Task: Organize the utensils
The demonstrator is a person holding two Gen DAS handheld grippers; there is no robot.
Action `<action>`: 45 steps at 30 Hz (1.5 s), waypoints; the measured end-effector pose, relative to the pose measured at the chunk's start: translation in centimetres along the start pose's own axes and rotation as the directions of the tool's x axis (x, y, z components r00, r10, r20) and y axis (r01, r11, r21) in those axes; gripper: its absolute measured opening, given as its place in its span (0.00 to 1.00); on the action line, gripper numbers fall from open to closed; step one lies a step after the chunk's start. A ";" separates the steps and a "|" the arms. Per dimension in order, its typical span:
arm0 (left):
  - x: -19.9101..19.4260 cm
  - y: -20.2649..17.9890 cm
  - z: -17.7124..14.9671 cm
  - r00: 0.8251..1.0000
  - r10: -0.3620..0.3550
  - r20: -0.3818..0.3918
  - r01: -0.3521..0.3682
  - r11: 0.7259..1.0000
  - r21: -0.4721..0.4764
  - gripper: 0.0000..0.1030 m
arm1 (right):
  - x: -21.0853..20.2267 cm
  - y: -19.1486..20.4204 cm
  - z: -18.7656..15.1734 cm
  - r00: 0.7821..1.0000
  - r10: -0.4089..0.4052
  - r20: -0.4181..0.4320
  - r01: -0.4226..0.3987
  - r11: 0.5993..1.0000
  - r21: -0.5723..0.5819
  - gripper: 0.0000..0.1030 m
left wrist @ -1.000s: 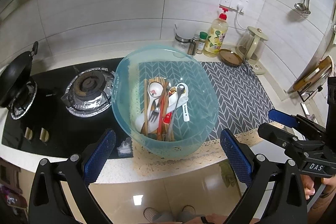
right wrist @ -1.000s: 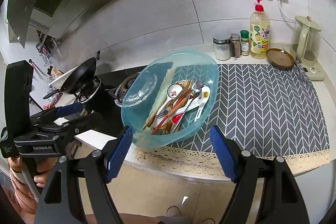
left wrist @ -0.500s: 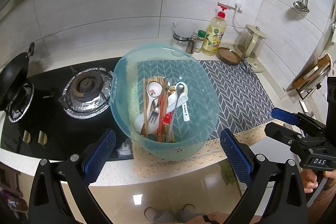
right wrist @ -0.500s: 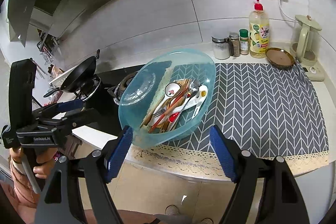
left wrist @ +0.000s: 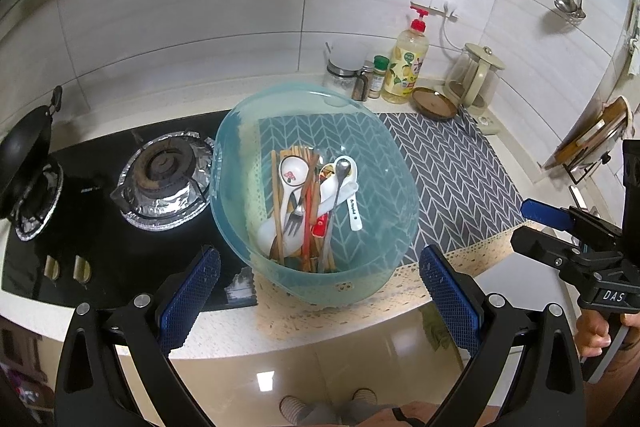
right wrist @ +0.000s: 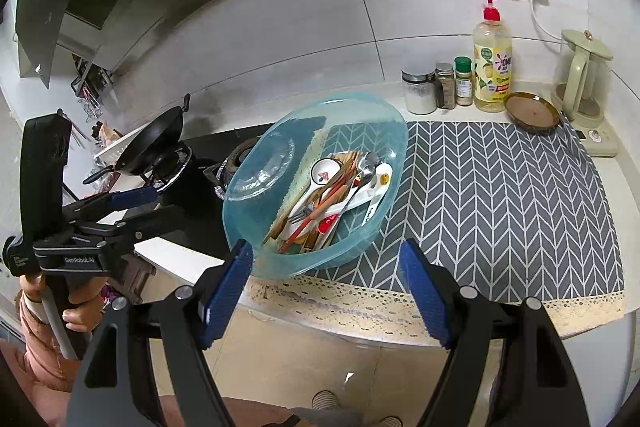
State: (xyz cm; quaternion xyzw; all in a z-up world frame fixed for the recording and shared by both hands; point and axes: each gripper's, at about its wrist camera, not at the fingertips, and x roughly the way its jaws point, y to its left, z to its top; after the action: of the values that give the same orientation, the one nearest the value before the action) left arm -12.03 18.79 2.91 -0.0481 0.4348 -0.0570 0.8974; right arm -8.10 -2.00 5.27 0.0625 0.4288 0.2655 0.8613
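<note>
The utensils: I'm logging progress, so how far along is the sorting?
Nothing looks sorted yet. The utensils, spoons, a fork and chopsticks, lie mixed in the blue basin on the mat. Nothing is in hand: the left tool and right tool are both open, short of the basin. All picking and grouping remains.

The left gripper (left wrist: 316, 291) is black with shiny round screws. Its fingers (left wrist: 188, 297) have bumpy blue pads. The right gripper (right wrist: 326, 285) looks the same. White letters say "DAS" on one and "GenRobot.AI" on the other. A bare hand (right wrist: 78, 317) shows beside a pink sleeve.
</note>
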 end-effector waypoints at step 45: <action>0.3 1.1 0.1 1.000 -0.006 -0.005 0.006 1.000 0.011 0.96 | 1.1 0.1 0.2 0.999 -0.042 -0.009 0.042 0.999 0.023 0.72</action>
State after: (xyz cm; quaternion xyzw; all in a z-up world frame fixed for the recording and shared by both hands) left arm -11.66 19.87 2.56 -0.0443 0.4364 -0.0622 0.8965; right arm -7.44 -1.31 4.63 0.0624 0.4366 0.2424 0.8641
